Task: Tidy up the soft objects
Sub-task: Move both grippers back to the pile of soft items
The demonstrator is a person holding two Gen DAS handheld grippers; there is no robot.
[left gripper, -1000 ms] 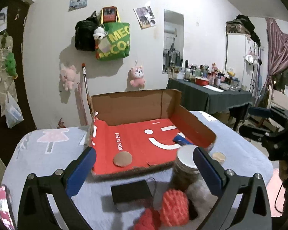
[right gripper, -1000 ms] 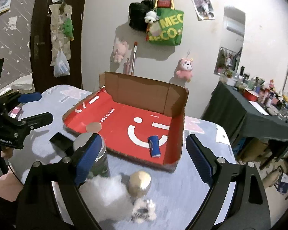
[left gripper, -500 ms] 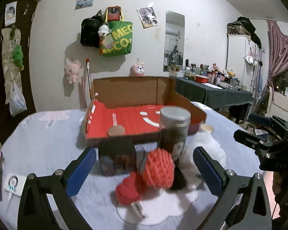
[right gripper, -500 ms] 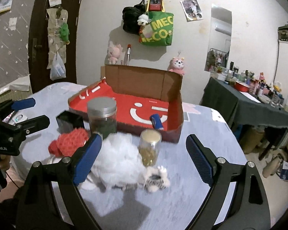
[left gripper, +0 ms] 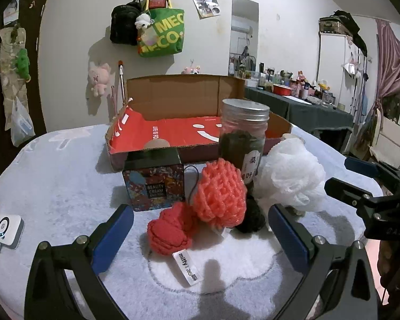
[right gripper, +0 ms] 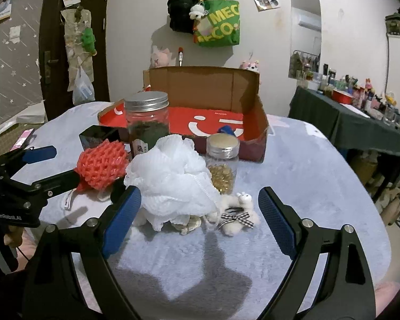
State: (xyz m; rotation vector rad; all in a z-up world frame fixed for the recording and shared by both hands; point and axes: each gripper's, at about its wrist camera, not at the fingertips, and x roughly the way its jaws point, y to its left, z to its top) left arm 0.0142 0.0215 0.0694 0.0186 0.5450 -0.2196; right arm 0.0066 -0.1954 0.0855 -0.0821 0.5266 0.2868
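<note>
I have both grippers low over the tabletop [right gripper: 293, 165], each tilted a little downward and aimed toward the open box [left gripper: 178, 98] at the far side.

My left gripper [left gripper: 200, 229] has its fingers [left gripper: 112, 236] spread wide and released, gripping nothing. Just ahead of the gap lies the red knit ball [left gripper: 170, 232] with its white tag, and the coral mesh ball [left gripper: 220, 193] sits touching it from behind. A dark soft lump [left gripper: 250, 217] rests beside the coral ball, at the foot of the tall jar [left gripper: 242, 138]. The cream box [left gripper: 154, 184] stands to the left of these.

My right gripper [right gripper: 200, 218] is likewise released, fingers [right gripper: 121, 220] wide apart and closed on nothing. The white mesh puff [right gripper: 173, 178] sits right in front of the gap, its lower edge close to the left finger; I cannot tell whether it touches. A small plush with a checked bow [right gripper: 237, 210] lies on the cloth just ahead of the right finger, beside the puff. The small jar [right gripper: 222, 162] of yellow beads stands behind the plush, touching the puff.

From the right view I see the left gripper coming in from the left, a hand [right gripper: 12, 237] behind it, its fingers near the coral ball.
</note>
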